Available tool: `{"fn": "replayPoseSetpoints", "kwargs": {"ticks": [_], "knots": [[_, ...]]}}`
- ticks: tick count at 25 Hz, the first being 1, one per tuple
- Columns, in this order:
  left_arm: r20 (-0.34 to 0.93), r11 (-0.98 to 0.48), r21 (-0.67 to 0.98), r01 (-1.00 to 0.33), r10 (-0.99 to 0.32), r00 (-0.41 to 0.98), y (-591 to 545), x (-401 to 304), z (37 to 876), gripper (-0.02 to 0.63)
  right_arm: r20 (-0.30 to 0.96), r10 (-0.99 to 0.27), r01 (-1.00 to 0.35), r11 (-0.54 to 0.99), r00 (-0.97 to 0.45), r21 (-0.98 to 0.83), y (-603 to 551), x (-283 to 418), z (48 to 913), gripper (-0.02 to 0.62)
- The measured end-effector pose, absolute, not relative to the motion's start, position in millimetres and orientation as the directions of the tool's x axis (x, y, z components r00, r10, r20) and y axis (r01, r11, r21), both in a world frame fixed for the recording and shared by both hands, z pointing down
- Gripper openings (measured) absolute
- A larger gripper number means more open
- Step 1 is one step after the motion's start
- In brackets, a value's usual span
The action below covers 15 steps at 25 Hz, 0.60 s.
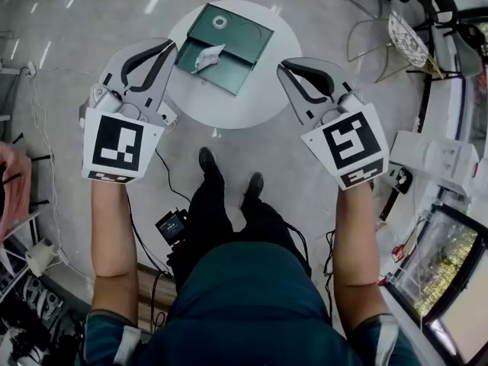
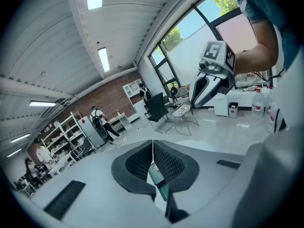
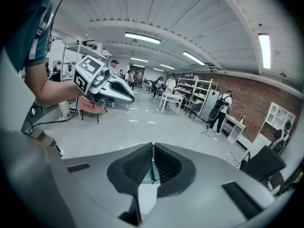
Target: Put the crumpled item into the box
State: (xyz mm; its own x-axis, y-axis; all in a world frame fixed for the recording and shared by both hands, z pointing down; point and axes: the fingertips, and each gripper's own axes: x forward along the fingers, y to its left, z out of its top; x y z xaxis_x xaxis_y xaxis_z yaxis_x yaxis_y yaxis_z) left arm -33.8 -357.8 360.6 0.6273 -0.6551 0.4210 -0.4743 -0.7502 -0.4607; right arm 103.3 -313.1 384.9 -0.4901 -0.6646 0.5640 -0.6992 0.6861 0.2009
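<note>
crumpled item (image 1: 207, 56) rests on green box (image 1: 242, 36); left tongs (image 1: 168, 46), right tongs (image 1: 283, 66) closed.

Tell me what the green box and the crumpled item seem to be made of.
The green box looks like matte cardboard: flat panels with a straight fold line. The crumpled item looks like white paper or tissue: irregular creases, dull surface. Neither is certain at this size.
</note>
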Motion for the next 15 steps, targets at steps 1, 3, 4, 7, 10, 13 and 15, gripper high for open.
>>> {"fn": "replayPoseSetpoints", "kwargs": {"ticks": [1, 3, 4, 7, 10, 13, 15], "knots": [[0.405, -0.743, -0.465, -0.481, -0.662, 0.631, -352.7, -34.5, 350.5, 0.022, 0.556, -0.669, -0.697, 0.686, -0.493, 0.207, -310.1, 103.0, 378.1, 0.040], [0.371, -0.728, -0.471, -0.498, -0.675, 0.638, -342.5, -36.2, 329.6, 0.020, 0.539, -0.678, -0.694, 0.686, -0.500, 0.219, -303.4, 102.2, 364.1, 0.040], [0.355, -0.720, -0.472, -0.509, -0.683, 0.638, -337.2, -37.5, 320.0, 0.020, 0.531, -0.682, -0.691, 0.687, -0.504, 0.225, -299.5, 101.9, 357.2, 0.040], [0.319, -0.698, -0.473, -0.538, -0.705, 0.634, -320.7, -41.3, 297.3, 0.018, 0.505, -0.691, -0.684, 0.688, -0.517, 0.242, -286.8, 101.8, 338.4, 0.040], [0.301, -0.683, -0.486, -0.546, -0.717, 0.628, -305.3, -43.4, 282.9, 0.018, 0.480, -0.700, -0.676, 0.689, -0.528, 0.261, -276.7, 101.9, 322.2, 0.040], [0.294, -0.673, -0.504, -0.542, -0.724, 0.625, -292.4, -42.3, 270.7, 0.018, 0.448, -0.706, -0.657, 0.696, -0.549, 0.291, -269.8, 100.9, 304.8, 0.040], [0.286, -0.664, -0.514, -0.543, -0.729, 0.622, -283.2, -41.6, 261.1, 0.018, 0.423, -0.707, -0.642, 0.700, -0.566, 0.312, -264.5, 99.1, 291.8, 0.040]]}}
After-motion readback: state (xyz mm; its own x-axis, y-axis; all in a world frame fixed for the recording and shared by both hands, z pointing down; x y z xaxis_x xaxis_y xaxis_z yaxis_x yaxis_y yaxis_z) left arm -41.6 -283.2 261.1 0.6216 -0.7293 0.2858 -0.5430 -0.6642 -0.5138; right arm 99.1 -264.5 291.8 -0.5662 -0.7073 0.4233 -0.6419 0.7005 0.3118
